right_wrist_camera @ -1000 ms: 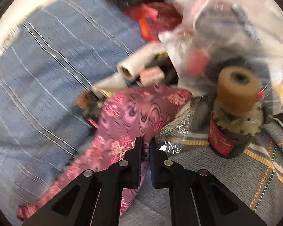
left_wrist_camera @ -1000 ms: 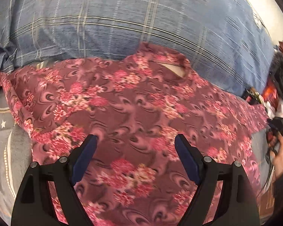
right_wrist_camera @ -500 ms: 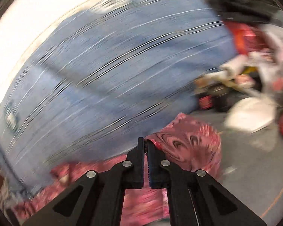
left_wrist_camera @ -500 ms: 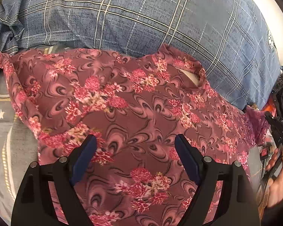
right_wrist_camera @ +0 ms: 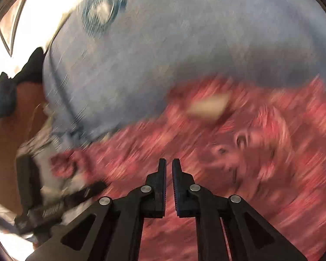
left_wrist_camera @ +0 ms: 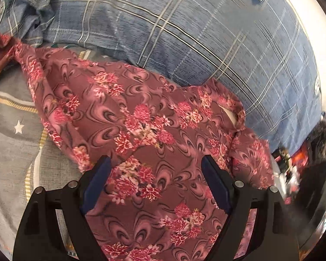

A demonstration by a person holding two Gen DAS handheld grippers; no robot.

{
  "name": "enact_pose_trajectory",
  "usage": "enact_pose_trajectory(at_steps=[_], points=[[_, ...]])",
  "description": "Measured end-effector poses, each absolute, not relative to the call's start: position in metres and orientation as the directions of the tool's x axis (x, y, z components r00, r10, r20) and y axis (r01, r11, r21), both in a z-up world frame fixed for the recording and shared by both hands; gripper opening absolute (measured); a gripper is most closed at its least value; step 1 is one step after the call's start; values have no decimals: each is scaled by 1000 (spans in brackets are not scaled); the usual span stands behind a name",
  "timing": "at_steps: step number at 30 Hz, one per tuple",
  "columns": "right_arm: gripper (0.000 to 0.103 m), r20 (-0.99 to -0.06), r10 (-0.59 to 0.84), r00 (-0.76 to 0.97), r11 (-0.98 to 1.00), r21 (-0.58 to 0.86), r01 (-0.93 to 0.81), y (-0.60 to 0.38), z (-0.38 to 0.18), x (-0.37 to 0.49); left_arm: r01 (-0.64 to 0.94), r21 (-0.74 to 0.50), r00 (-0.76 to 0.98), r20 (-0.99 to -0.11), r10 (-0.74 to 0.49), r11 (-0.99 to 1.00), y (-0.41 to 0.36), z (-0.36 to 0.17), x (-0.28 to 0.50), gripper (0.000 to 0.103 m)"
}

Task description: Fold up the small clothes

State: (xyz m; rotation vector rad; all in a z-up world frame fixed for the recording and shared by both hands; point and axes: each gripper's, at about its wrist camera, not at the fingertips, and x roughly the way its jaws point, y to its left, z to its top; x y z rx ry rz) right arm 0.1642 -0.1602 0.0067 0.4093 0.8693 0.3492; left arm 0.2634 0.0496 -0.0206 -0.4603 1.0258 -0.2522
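A maroon shirt (left_wrist_camera: pixel 141 119) with pink flowers lies flat on the bed, collar toward the pillow. Its right sleeve (left_wrist_camera: pixel 250 152) lies folded in beside the collar. My left gripper (left_wrist_camera: pixel 155 158) hovers over the shirt's lower body, open wide, with nothing between its fingers. The right wrist view is blurred by motion: my right gripper (right_wrist_camera: pixel 169 162) is over the shirt (right_wrist_camera: pixel 250 152), its jaws opening with a narrow gap and no cloth visible between them.
A large blue plaid pillow (left_wrist_camera: pixel 206 32) borders the shirt's far side and fills the upper right wrist view (right_wrist_camera: pixel 163 43). Grey starred bedsheet (left_wrist_camera: pixel 10 141) shows at the left. Cluttered items (left_wrist_camera: pixel 293 163) sit at the bed's right edge.
My right gripper swung from the clutter across to the shirt's body, carrying the sleeve in, and its jaws have parted slightly. The left gripper shifted and rolled, still open.
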Motion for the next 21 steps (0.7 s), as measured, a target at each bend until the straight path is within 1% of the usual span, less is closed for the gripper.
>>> enact_pose_trajectory(at_steps=[2, 3, 5, 6, 8, 9, 10, 12, 14, 15, 16, 17, 18, 19, 21], points=[[10, -700, 481, 527, 863, 483, -147, -148, -3, 156, -23, -497, 493, -760, -423, 867, 52, -22, 264, 85], [10, -710, 469, 526, 873, 464, -151, -148, -4, 148, -24, -501, 492, -759, -426, 865, 52, -21, 263, 85], [10, -691, 436, 576, 883, 452, -126, -164, 2, 140, -21, -500, 493, -758, -427, 866, 52, -19, 261, 85], [10, -670, 406, 622, 884, 460, -82, -181, 8, 138, -17, -500, 493, -758, -428, 866, 51, -18, 261, 85], [21, -630, 308, 713, 873, 485, 52, -224, 17, 136, -6, -500, 492, -756, -433, 866, 48, -17, 260, 85], [32, -617, 229, 753, 858, 494, 144, -251, 20, 135, 0, -496, 491, -757, -432, 868, 45, -17, 260, 85], [38, -615, 193, 765, 845, 500, 189, -264, 19, 135, 5, -492, 489, -758, -431, 871, 43, -17, 260, 85], [39, -630, 173, 757, 820, 518, 244, -288, 12, 140, 16, -479, 483, -765, -426, 878, 37, -19, 262, 85], [39, -668, 179, 722, 821, 506, 265, -295, 1, 147, 23, -467, 474, -773, -421, 884, 33, -21, 262, 85], [41, -682, 191, 706, 830, 497, 255, -292, -4, 151, 26, -460, 468, -779, -418, 887, 31, -23, 263, 85], [41, -698, 195, 689, 846, 475, 241, -287, -9, 154, 26, -457, 464, -782, -416, 889, 31, -24, 264, 85], [38, -699, 183, 691, 867, 446, 221, -281, -9, 155, 26, -455, 462, -784, -415, 890, 31, -24, 264, 85], [20, -678, 188, 710, 888, 426, 172, -269, -5, 156, 26, -458, 462, -783, -417, 889, 32, -24, 264, 85], [7, -651, 240, 720, 891, 442, 102, -258, 0, 159, 23, -463, 466, -779, -419, 886, 34, -23, 264, 85], [7, -605, 306, 735, 883, 470, 19, -238, 15, 165, 14, -470, 477, -773, -419, 882, 39, -20, 264, 85]])
